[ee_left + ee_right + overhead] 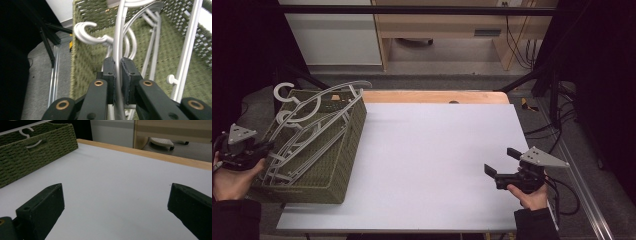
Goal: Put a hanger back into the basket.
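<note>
The high view looks down on the table; both gripper views sit low, sharing the green basket.

Basket: rough woven olive fibre. Hangers: smooth pale satin plastic. My counter: matt white, wooden edge.

Recording lab: black frame, loose cables, white-topped table.

Hangers lie stacked in the basket on the table's left end, the right tool well apart at its right edge.
</note>
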The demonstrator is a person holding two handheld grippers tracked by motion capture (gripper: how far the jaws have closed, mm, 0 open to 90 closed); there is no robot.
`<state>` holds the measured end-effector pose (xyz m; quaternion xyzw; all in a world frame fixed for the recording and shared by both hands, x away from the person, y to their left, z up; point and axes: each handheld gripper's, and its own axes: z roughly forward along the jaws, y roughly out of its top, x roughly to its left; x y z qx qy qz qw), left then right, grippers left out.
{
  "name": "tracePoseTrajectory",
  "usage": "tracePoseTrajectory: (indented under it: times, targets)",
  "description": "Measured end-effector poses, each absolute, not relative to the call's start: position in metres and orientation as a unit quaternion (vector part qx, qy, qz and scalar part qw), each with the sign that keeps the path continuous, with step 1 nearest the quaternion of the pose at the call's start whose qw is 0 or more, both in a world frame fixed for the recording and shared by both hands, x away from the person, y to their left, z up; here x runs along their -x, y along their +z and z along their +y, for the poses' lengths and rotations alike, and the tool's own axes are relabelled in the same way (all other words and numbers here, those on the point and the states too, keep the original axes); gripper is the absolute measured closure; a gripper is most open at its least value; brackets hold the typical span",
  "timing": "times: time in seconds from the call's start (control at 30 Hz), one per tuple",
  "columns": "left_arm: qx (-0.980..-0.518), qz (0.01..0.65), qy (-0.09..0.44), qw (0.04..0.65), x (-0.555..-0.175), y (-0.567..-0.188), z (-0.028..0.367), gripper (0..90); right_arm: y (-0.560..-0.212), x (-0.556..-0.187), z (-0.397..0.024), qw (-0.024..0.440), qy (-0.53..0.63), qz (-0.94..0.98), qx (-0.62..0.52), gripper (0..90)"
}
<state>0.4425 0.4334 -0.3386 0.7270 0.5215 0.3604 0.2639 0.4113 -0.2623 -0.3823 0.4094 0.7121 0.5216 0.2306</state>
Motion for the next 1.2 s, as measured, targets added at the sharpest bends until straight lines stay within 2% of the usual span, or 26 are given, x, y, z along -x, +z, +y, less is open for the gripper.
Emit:
tracePoseTrajectory:
  times: [0.33,0.63,1.2]
  targets:
    - [-0.737,0.522,0.369,0.222,-0.440,-0.350,0.450,82.5,-0.383,-0.412,-0.262,0.231,0.519,0.713,-0.410,1.1]
    - [-0.726,0.535,0.371,0.224,-0.437,-0.354,0.463,82.5,-0.385,-0.413,-0.262,0.232,0.516,0.718,-0.406,1.1]
    - [-0.729,0.542,0.375,0.183,-0.439,-0.383,0.438,82.1,-0.383,-0.412,-0.263,0.233,0.517,0.715,-0.408,1.1]
